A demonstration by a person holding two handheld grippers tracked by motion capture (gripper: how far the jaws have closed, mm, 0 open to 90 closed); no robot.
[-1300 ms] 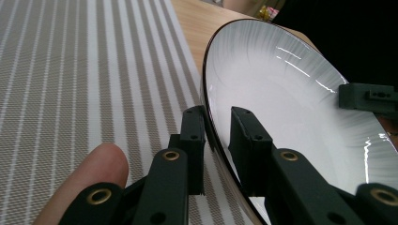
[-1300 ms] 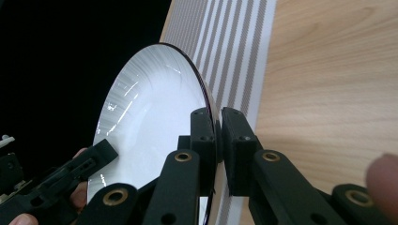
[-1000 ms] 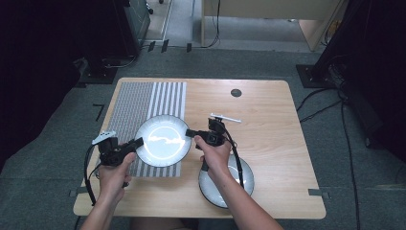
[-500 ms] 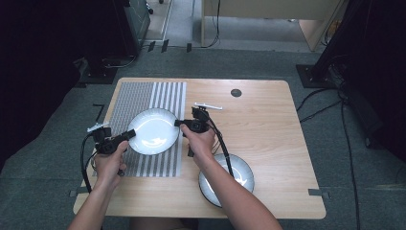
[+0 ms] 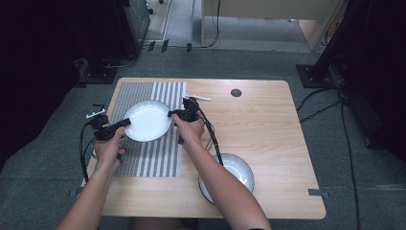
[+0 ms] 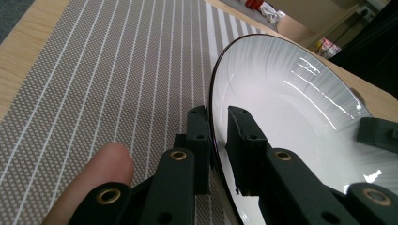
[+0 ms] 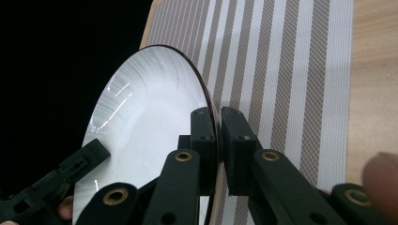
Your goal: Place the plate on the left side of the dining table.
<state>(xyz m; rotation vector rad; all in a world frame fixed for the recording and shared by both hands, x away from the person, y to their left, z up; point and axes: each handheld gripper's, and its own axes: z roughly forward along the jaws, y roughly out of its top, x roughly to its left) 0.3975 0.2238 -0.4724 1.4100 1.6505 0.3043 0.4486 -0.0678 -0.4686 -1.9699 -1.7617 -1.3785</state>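
Observation:
A white plate with a dark rim (image 5: 148, 120) hangs just over the striped placemat (image 5: 143, 158), carried between both grippers. My left gripper (image 5: 125, 122) is shut on the plate's left rim; in the left gripper view its black jaws pinch the rim (image 6: 213, 140) of the white plate (image 6: 291, 108). My right gripper (image 5: 171, 114) is shut on the opposite rim, and in the right gripper view the jaws clamp the plate (image 7: 141, 122) at its edge (image 7: 217, 140). A second white plate (image 5: 237, 171) lies on the wooden table (image 5: 268, 120) at the front right, partly hidden by the right forearm.
A small dark round disc (image 5: 236, 92) sits in the table top near the far edge. Cables (image 5: 325, 103) run across the grey floor to the right. Dark equipment stands beyond the table's far left corner.
Both grippers have carried the plate farther away and to the left over the placemat. The second plate at the front right has come more into sight.

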